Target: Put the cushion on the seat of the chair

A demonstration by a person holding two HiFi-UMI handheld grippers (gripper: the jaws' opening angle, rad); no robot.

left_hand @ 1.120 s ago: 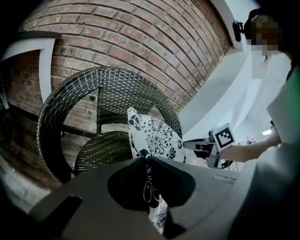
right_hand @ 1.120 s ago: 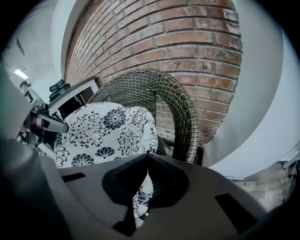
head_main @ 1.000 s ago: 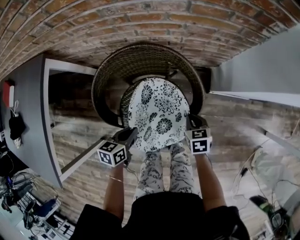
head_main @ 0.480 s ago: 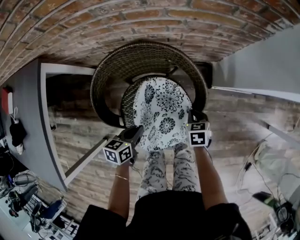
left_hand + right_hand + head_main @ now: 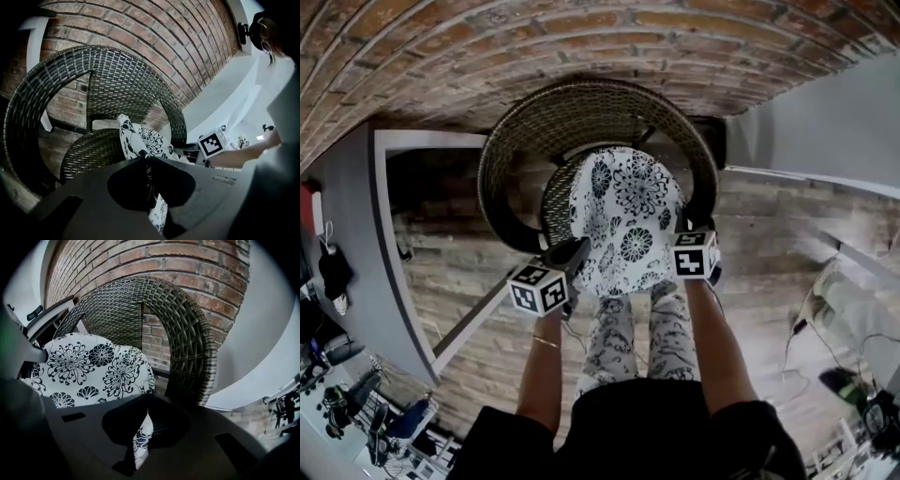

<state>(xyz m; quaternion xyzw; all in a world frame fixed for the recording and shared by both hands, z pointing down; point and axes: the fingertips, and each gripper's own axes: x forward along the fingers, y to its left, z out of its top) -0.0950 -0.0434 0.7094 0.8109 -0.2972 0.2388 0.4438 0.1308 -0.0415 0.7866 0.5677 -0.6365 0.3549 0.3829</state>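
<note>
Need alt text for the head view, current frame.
Seen from above: a person holds a floral cushion by its near edge, left gripper and right gripper each shut on it, over the seat of a round wicker chair against a brick wall.

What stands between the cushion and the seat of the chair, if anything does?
Nothing visible does. The left gripper and the right gripper each pinch a near edge of the cushion, which is held over the wicker seat. The part of the seat that shows is bare; the part under the cushion is hidden.
</note>
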